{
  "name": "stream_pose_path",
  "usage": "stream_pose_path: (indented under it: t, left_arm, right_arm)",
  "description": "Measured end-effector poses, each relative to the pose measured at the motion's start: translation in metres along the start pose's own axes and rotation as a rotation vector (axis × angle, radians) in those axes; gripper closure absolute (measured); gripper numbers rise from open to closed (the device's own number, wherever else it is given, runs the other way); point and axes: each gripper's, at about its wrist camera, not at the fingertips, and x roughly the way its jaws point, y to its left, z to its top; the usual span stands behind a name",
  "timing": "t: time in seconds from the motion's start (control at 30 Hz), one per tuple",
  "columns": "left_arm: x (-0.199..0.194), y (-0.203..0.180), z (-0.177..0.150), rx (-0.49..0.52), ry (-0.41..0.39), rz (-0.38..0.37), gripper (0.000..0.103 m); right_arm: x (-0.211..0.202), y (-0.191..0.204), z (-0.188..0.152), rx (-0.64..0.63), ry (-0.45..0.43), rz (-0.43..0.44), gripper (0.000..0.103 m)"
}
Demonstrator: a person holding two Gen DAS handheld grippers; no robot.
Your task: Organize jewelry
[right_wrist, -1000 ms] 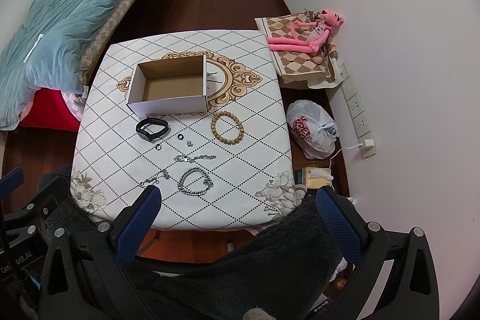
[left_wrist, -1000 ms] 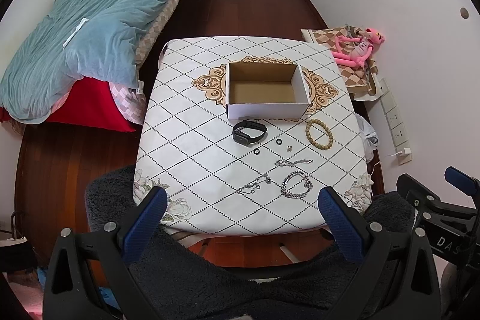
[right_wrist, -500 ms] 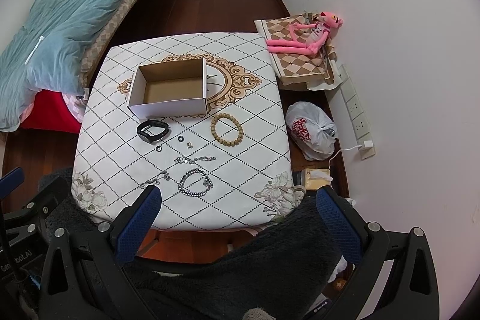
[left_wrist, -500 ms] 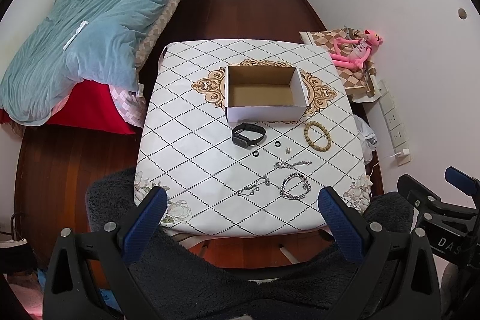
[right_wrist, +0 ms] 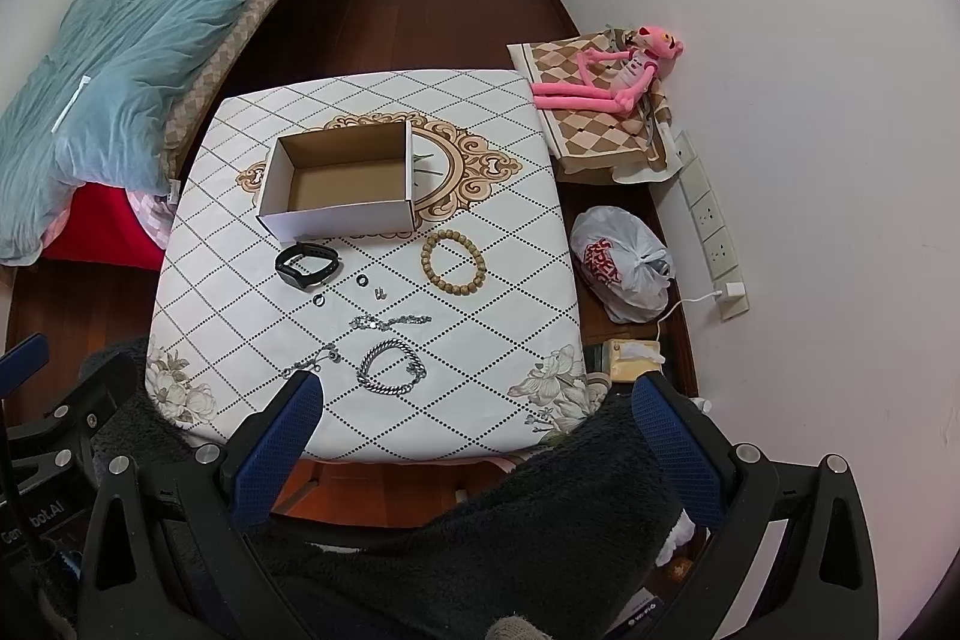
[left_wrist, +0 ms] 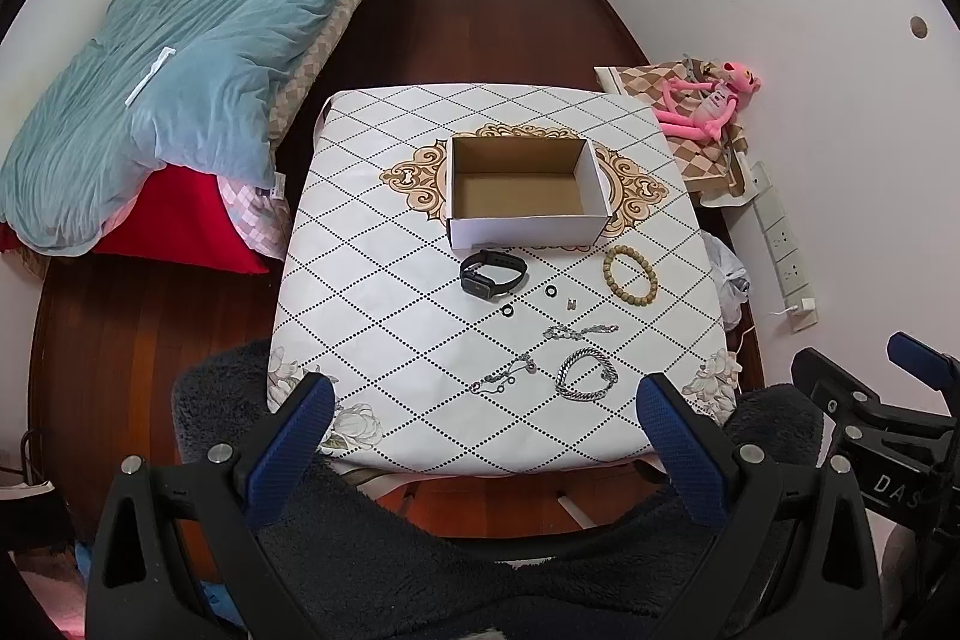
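Both grippers have drifted back and up a little over the last second, so the counter (left_wrist: 384, 340) sits slightly smaller and farther off in each view; nothing on it has shifted.

Each gripper is spread wide and holds nothing. From where I stand, the left gripper (left_wrist: 483, 427) hangs above a dark fleecy lap, short of the counter's near edge, and the right gripper (right_wrist: 477, 424) hangs likewise, touching nothing.

Nearest them lie the silver chain bracelet (left_wrist: 587, 375) and a thin chain (left_wrist: 503, 376) just beside it, then another thin chain (left_wrist: 579, 332), two small black rings (left_wrist: 508, 310) (left_wrist: 550, 291), a tiny silver piece (left_wrist: 572, 303), a black watch (left_wrist: 492, 272) and a wooden bead bracelet (left_wrist: 629, 268). The empty cardboard box (left_wrist: 525, 232) stands behind them, mid-counter.

My worry is the small flat things: wide blunt fingers could slide over a ring or thin chain, flick it off the smooth cloth, or drag a neighbouring chain along. A loose chain could also slip out on the way to the box.
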Motion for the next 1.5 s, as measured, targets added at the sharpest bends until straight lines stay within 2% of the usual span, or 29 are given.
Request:
stream_pose_path:
  t: [0.3, 0.43, 0.63, 0.73, 0.83, 0.93, 1.1, 1.33, 1.37, 1.43, 1.47, 1.5]
  left_arm:
    - [0.002, 0.002, -0.002, -0.001, -0.013, 0.009, 0.000]
    - [0.029, 0.011, 0.003, -0.012, -0.013, 0.046, 0.000]
    - [0.093, 0.027, 0.008, -0.020, 0.039, 0.126, 0.000]
    - [0.122, 0.034, 0.005, -0.019, 0.073, 0.161, 0.000]
    - [0.151, 0.041, -0.002, -0.018, 0.117, 0.191, 0.000]
    - [0.173, 0.046, -0.009, -0.011, 0.158, 0.218, 0.000]
    - [0.203, 0.048, -0.024, 0.002, 0.221, 0.236, 0.000]
    - [0.235, 0.041, -0.042, 0.026, 0.266, 0.231, 0.000]
    - [0.238, 0.041, -0.043, 0.028, 0.269, 0.235, 0.000]
    - [0.244, 0.040, -0.047, 0.028, 0.277, 0.236, 0.000]
    - [0.246, 0.039, -0.048, 0.027, 0.281, 0.235, 0.000]
    - [0.247, 0.038, -0.049, 0.026, 0.285, 0.232, 0.000]
  right_arm:
    - [-0.001, 0.001, -0.001, 0.003, -0.004, 0.006, 0.000]
    - [0.021, -0.001, 0.003, 0.029, 0.011, 0.008, 0.000]
    - [0.099, -0.002, 0.006, 0.078, 0.107, 0.032, 0.000]
    - [0.156, 0.002, 0.000, 0.091, 0.202, 0.056, 0.001]
    - [0.210, 0.009, -0.013, 0.102, 0.300, 0.086, 0.009]
    - [0.248, 0.016, -0.026, 0.110, 0.355, 0.093, 0.017]
    - [0.276, 0.027, -0.043, 0.104, 0.362, 0.112, 0.024]
    - [0.269, 0.048, -0.058, 0.012, 0.240, 0.065, 0.031]
    - [0.267, 0.049, -0.061, 0.004, 0.225, 0.067, 0.036]
    - [0.261, 0.052, -0.065, -0.018, 0.192, 0.073, 0.063]
    - [0.256, 0.054, -0.064, -0.022, 0.189, 0.078, 0.096]
    - [0.255, 0.052, -0.066, -0.018, 0.193, 0.088, 0.096]
